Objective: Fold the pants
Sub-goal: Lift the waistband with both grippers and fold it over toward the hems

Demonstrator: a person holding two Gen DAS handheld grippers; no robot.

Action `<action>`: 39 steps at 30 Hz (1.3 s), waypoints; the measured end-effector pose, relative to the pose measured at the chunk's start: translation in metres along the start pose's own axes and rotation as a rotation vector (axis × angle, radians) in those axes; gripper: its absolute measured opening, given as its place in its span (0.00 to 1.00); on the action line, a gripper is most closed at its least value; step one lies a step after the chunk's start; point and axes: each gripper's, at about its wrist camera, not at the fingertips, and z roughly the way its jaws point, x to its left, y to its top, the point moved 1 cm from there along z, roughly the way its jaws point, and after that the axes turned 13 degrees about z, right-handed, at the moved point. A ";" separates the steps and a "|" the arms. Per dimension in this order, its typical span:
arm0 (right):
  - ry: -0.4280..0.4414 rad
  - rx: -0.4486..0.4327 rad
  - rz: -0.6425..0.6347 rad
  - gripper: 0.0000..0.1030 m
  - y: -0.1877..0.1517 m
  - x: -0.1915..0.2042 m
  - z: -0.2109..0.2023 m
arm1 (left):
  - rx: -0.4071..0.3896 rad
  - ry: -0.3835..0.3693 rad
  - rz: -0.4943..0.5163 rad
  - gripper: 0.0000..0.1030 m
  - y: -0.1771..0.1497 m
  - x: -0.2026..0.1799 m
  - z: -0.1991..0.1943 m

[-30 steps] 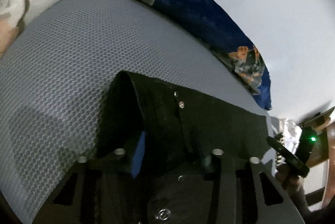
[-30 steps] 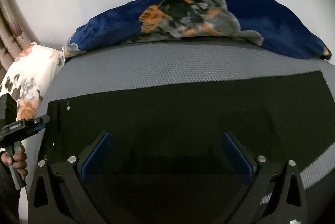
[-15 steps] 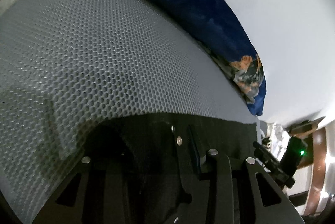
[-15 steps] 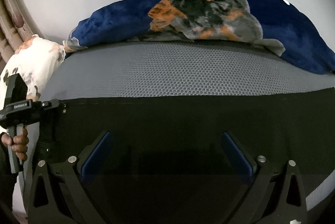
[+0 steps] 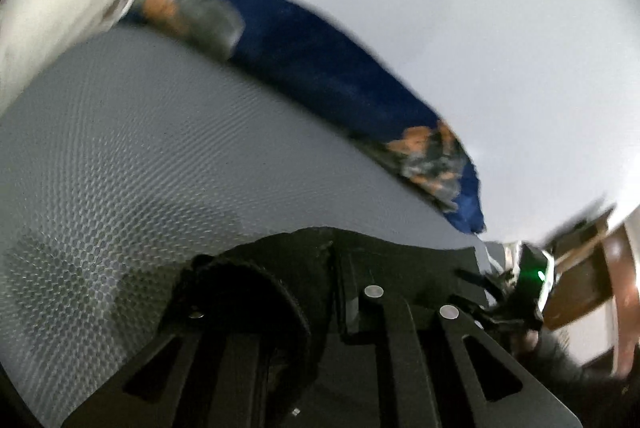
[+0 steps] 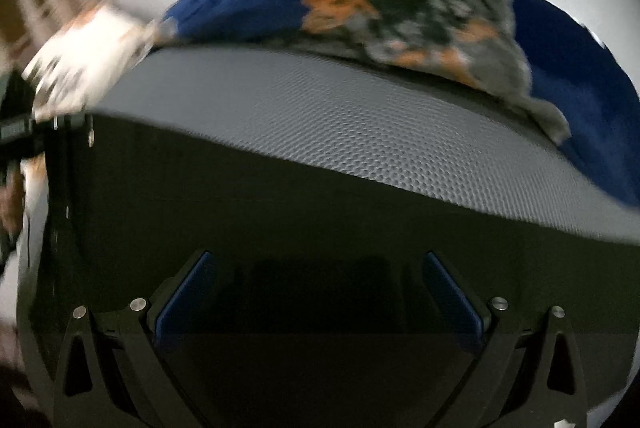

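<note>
The black pants (image 6: 280, 212) lie spread across the grey mesh mattress (image 6: 360, 124). In the left wrist view the waistband end of the pants (image 5: 256, 292) bunches up between my left gripper's fingers (image 5: 348, 308), which are close together and pinch the cloth. My left gripper (image 5: 280, 308) holds that end slightly lifted. My right gripper (image 6: 316, 292) is open, its blue pads (image 6: 184, 296) wide apart over the flat pants, with nothing between them. The left gripper also shows in the right wrist view (image 6: 24, 136) at the far left edge of the pants.
A blue blanket with orange and grey print (image 6: 400, 12) lies along the far edge of the mattress, also in the left wrist view (image 5: 328, 68). A white floral pillow (image 6: 84, 68) sits at the far left corner. A white wall stands behind. Wooden furniture (image 5: 592, 276) stands beyond the mattress end.
My left gripper has shut on the waistband end and lifted it, bunching the cloth. The right gripper stays open and has tilted and shifted over the pants; both views are motion-blurred.
</note>
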 end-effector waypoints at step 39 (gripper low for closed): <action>-0.006 0.026 -0.374 0.10 0.026 -0.014 -0.031 | -0.028 0.023 0.225 0.10 -0.014 -0.060 -0.060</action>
